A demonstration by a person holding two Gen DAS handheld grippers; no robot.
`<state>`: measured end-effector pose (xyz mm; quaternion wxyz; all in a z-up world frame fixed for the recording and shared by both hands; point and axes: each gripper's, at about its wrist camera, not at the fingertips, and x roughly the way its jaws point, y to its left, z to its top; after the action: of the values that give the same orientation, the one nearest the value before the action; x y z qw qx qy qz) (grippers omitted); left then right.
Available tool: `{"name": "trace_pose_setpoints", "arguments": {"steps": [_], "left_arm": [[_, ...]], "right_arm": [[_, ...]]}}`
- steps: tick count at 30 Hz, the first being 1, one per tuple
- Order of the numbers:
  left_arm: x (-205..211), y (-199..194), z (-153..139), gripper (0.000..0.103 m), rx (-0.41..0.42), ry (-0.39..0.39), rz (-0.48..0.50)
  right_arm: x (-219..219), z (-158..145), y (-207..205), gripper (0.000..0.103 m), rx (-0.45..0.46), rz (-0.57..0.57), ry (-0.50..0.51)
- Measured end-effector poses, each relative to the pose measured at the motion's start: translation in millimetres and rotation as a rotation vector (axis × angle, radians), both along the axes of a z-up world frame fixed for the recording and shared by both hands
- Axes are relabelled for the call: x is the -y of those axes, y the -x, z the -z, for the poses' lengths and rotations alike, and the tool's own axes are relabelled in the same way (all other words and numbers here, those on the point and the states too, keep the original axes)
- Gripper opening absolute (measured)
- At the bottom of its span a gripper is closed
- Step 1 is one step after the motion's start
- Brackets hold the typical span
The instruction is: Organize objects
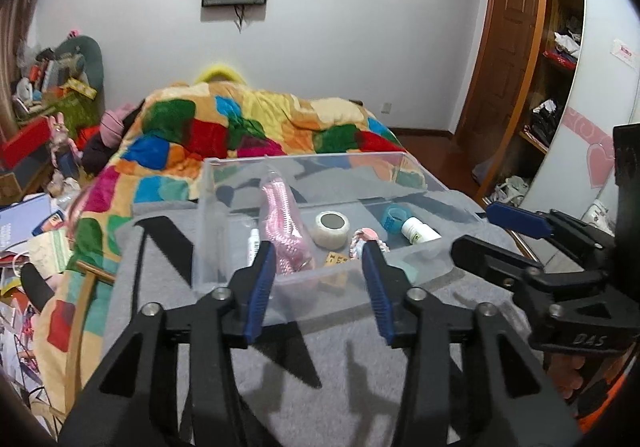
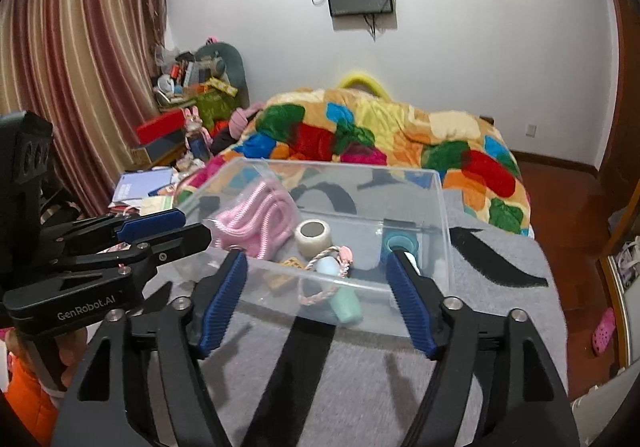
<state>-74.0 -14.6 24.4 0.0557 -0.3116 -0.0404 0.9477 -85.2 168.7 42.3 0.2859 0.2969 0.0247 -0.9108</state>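
Observation:
A clear plastic bin (image 1: 240, 183) (image 2: 438, 215) stands on a grey cloth with black shapes. It holds a bagged pink coiled cord (image 1: 280, 223) (image 2: 256, 223), a white tape roll (image 1: 331, 229) (image 2: 314, 237), a blue tape roll (image 1: 394, 219) (image 2: 400, 243), a white pill bottle (image 1: 418, 231), a braided pink cord (image 2: 332, 267) and a mint bottle (image 2: 346, 305). My left gripper (image 1: 320, 251) is open and empty over the bin's near rim. My right gripper (image 2: 318, 263) is open and empty over the near rim too.
The grey cloth (image 1: 360, 367) (image 2: 360, 379) covers the bed's near end. A patchwork blanket (image 1: 248, 127) (image 2: 380, 135) lies behind the bin. Clutter and books (image 1: 24, 231) pile at the left. A wardrobe (image 1: 560, 67) stands right. A curtain (image 2: 72, 67) hangs left.

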Motion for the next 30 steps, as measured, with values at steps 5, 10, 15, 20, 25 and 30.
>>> {"name": "trace_pose_setpoints", "arguments": {"steps": [5, 10, 15, 20, 25, 30], "left_arm": [[-1, -18, 2, 0.065, -0.048, -0.003, -0.014], [-3, -24, 11, 0.07, -0.055, -0.009, -0.016], [-9, -26, 22, 0.071, -0.04, 0.011, -0.021], [-12, -25, 25, 0.071, -0.036, 0.017, -0.023], [-11, -26, 25, 0.072, -0.036, 0.013, -0.028], [-10, -27, 25, 0.078, -0.04, 0.009, -0.031]], "right_arm": [[-5, -1, -19, 0.083, -0.036, 0.019, 0.01], [-10, 12, -25, 0.086, -0.022, 0.041, 0.009], [-13, 25, -20, 0.086, 0.009, 0.052, 0.011], [-14, 27, -20, 0.086, 0.001, 0.053, 0.0], [-13, 26, -25, 0.086, -0.015, 0.044, -0.006], [-10, 24, -27, 0.086, -0.022, 0.038, -0.01]]}}
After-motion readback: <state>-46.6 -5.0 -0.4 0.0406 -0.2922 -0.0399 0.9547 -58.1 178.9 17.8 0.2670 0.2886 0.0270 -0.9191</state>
